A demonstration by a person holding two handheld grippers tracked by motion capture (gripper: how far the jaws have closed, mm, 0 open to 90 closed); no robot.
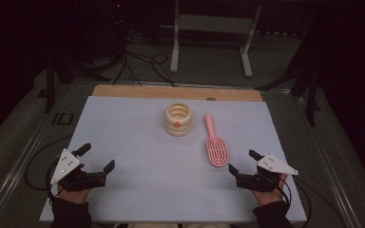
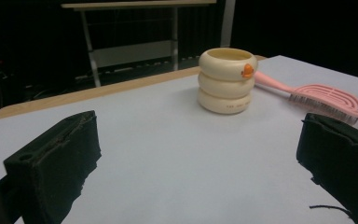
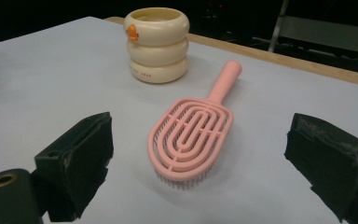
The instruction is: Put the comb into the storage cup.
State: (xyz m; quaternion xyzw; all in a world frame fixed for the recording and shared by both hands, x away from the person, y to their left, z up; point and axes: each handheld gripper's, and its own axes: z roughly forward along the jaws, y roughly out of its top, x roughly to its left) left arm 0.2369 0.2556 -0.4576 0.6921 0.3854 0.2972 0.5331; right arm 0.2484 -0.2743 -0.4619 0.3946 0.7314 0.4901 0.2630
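Grippers wait low at the near corners, jaws apart and empty.

Your left gripper (image 1: 95, 159) and right gripper (image 1: 244, 161) both rest near the front edge of the counter (image 1: 123, 137). The pink hairbrush (image 1: 216, 145) lies bristles down just ahead of your right gripper, handle pointing away toward the far edge. Beside it stands the cream ribbed cup (image 1: 178, 118), upright, not touching it. Judging by its open plastic frame, the brush is light and stiff; take it across the narrow handle, since the head looks wide and slippery.

cream ringed cup (image 1: 178, 119) stands beside pink hairbrush (image 1: 215, 143) on white table (image 1: 138, 142).
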